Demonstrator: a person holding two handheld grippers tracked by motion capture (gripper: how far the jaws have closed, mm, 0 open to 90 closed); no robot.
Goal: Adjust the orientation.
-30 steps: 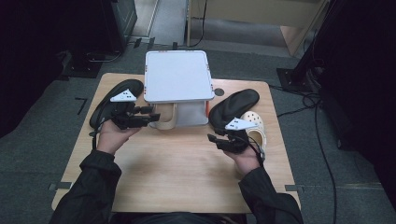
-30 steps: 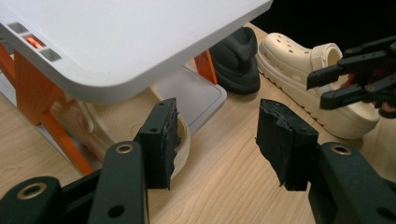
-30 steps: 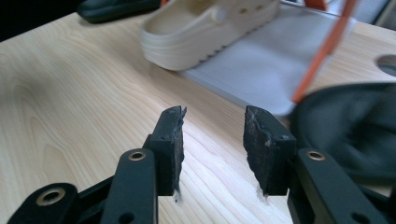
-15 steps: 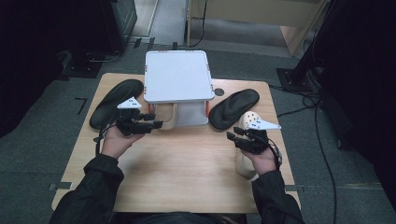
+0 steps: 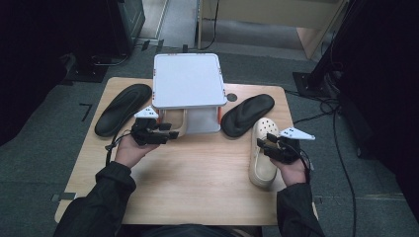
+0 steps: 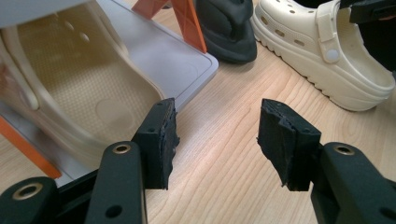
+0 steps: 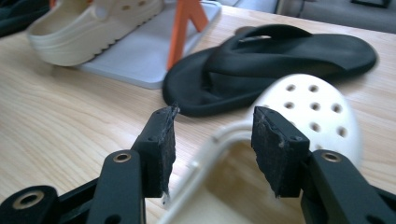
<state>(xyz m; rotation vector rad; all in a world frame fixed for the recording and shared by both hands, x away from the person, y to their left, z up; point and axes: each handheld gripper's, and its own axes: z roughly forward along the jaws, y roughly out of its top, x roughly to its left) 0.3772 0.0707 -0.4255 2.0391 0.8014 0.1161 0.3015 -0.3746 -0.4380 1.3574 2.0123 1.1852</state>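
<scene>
A cream clog (image 5: 263,154) lies on the wooden table at the right, toe pointing away. My right gripper (image 5: 274,146) hovers at its heel end, open; in the right gripper view the jaws (image 7: 212,144) straddle the clog's (image 7: 310,109) side rim without closing on it. A second cream clog (image 5: 178,123) sits on the lower grey shelf of a white rack (image 5: 188,81). My left gripper (image 5: 165,133) is open just in front of that clog (image 6: 70,88), its jaws (image 6: 215,140) over bare wood beside the shelf edge.
One black flip-flop (image 5: 122,108) lies left of the rack, another (image 5: 247,114) right of it, touching the loose clog's toe. Orange struts (image 6: 187,23) hold the rack up. Cables trail off the table's right side.
My right gripper pulled back from the right flip-flop to the loose clog's heel. My left gripper shifted right, from over the left flip-flop to the clog on the shelf.
</scene>
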